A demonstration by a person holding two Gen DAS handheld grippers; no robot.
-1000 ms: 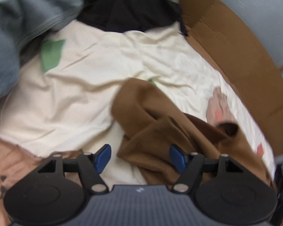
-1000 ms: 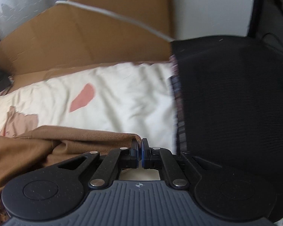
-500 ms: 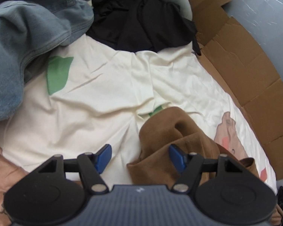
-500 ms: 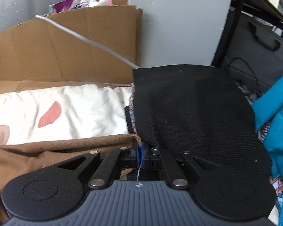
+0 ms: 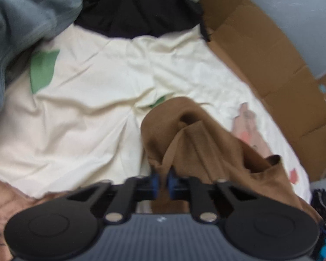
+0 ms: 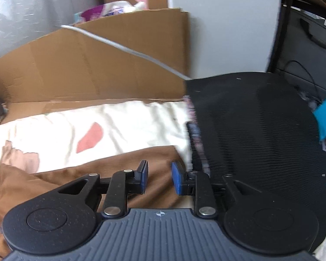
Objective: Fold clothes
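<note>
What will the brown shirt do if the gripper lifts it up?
The brown shirt would probably flop and dangle, since it already lies in soft, bunched folds. It likely won't slip free: the left gripper pinches its edge. It looks thin, so probably light.

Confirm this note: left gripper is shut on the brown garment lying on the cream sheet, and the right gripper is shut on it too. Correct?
Not quite. The right gripper is open, its fingers apart above the brown garment, as the right wrist view shows. The left gripper is shut on it, on the cream sheet.
</note>
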